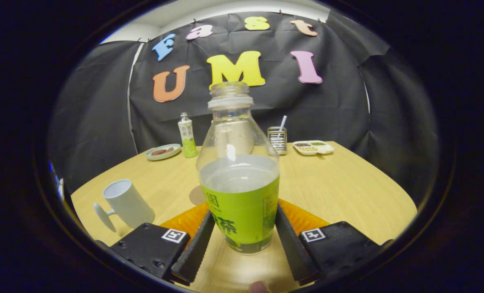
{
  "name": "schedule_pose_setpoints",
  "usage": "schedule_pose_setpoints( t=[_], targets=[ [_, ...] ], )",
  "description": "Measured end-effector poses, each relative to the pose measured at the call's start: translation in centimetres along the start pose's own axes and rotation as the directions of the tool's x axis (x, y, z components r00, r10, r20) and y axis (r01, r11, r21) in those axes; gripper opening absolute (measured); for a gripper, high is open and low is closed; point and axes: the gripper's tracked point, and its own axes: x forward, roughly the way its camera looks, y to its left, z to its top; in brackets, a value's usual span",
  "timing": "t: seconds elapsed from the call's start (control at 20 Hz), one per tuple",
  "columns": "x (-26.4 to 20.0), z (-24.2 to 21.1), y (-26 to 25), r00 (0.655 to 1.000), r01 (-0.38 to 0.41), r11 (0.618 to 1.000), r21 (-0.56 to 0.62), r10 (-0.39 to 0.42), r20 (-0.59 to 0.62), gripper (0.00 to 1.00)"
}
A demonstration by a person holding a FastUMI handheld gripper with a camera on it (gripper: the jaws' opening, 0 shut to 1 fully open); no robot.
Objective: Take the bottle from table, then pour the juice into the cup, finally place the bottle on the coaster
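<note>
A clear, uncapped bottle with a green label stands upright between my fingers, about half full of pale juice. My gripper is shut on it, one finger pressing each side of the label. Its base sits at or just above the wooden table; I cannot tell which. A white cup with a handle stands to the left, a little ahead of the left finger. An orange round mat lies just behind the bottle, partly hidden by it. A small brown disc lies beyond the mat.
At the table's far edge stand a small green-labelled bottle, a pale dish with brown food, a wire holder with a straw and a white divided tray. A person's fingertip shows behind the fingers.
</note>
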Motion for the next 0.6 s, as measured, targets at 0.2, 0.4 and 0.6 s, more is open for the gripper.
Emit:
schedule_pose_setpoints(
  t=[0.2, 0.4, 0.6],
  targets=[
    [-0.4, 0.4, 0.7, 1.0, -0.008, 0.999, -0.048, 0.007, -0.024, 0.81],
    [-1.3, 1.9, 2.1, 1.0, -0.018, 0.991, -0.131, 0.018, -0.001, 0.78],
    [-1.7, 3.6, 3.8, 1.0, 0.008, 0.959, -0.284, -0.001, 0.024, 0.76]
  ],
)
